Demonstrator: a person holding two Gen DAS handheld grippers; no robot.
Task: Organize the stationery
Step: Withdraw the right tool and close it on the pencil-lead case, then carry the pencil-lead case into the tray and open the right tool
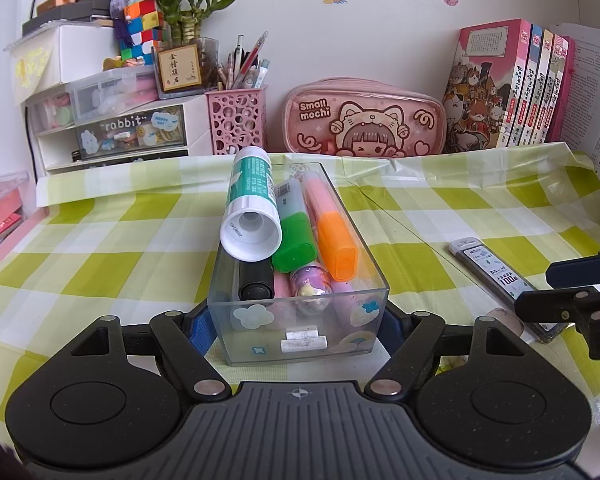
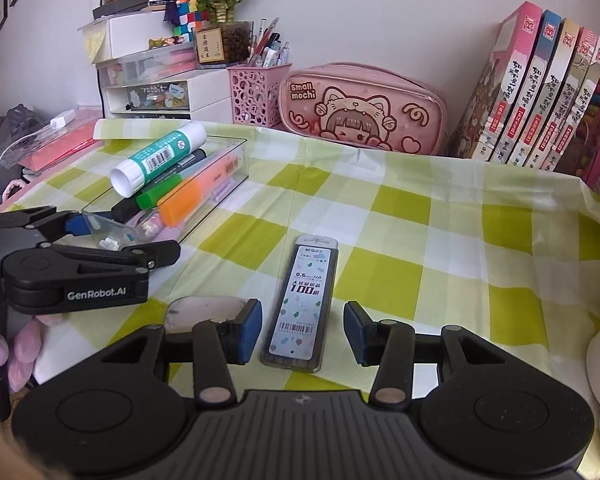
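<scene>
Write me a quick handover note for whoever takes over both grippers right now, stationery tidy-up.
Left gripper: shut on the clear organizer box, fingers on its near side walls, steadying it.
Right gripper: open, fingers either side of the pencil lead case, not yet touching.
Done: glue stick, green highlighter, orange highlighter and black marker are in the box; the glue stick lies on top, tilted.
Left: close on the lead case, place it in the box.
</scene>
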